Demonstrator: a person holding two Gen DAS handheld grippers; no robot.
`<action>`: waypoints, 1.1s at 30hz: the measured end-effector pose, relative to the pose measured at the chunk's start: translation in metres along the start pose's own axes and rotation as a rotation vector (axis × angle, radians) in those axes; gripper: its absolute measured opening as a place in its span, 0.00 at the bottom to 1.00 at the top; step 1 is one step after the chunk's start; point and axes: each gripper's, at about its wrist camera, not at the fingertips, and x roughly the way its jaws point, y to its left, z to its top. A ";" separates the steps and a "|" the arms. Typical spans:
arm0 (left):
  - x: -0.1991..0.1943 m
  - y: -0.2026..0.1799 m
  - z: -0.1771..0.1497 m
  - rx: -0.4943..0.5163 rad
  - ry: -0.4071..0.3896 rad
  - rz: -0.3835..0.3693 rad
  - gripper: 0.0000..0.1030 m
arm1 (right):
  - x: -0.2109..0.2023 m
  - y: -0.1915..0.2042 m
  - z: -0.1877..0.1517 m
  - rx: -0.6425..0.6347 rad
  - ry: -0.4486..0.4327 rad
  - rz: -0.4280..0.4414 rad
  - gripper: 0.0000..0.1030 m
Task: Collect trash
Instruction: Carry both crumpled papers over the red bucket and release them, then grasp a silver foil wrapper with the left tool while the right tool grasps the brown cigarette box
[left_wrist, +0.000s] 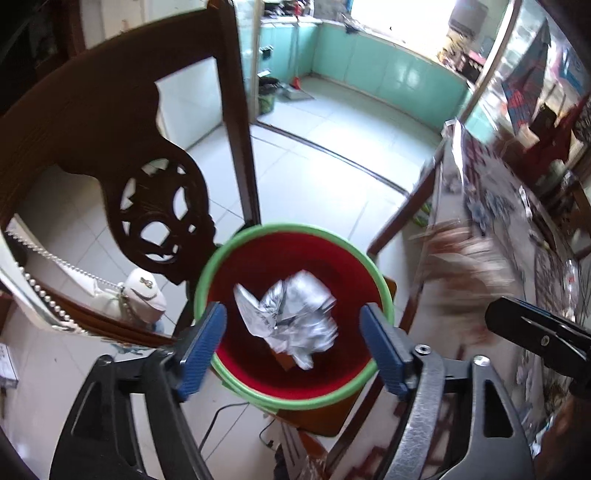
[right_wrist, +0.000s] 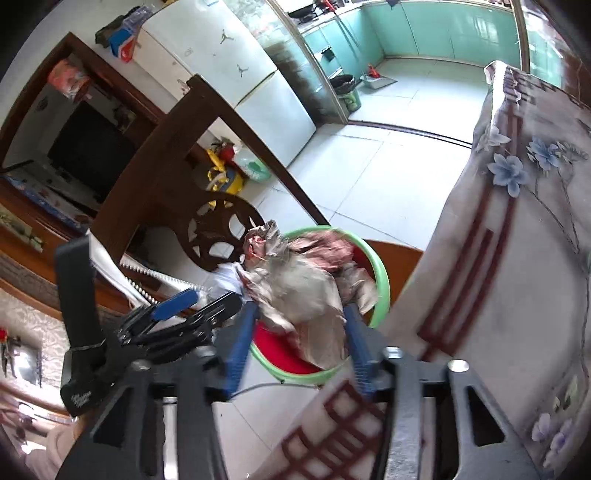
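Tiled floor; crumpled paper (left_wrist: 288, 317) over red bin (left_wrist: 255, 369), left tongs (left_wrist: 293, 328) apart.

Readable marks — almost none

The white fridge (right_wrist: 236, 70) carries two small dark jumping-figure logos, no words; faint script on the black handle (right_wrist: 79, 400) beside the right gripper and print on the crumpled paper (left_wrist: 288, 317) — too blurred to read

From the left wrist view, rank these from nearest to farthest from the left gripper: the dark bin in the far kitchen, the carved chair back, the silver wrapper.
1. Silver wrapper, straight ahead of the left gripper, over the red bucket.
2. Carved chair back, to the left, behind the bucket.
3. Dark bin, far off on the kitchen floor past the doorway.
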 end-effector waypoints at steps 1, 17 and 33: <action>-0.002 0.001 0.001 -0.004 -0.007 0.002 0.79 | -0.001 -0.001 0.000 0.009 -0.008 0.000 0.52; -0.027 -0.041 -0.011 0.053 -0.047 -0.025 0.79 | -0.118 -0.055 -0.044 0.068 -0.147 -0.156 0.52; -0.068 -0.209 -0.096 0.390 0.035 -0.396 0.79 | -0.266 -0.237 -0.159 0.036 0.064 -0.447 0.56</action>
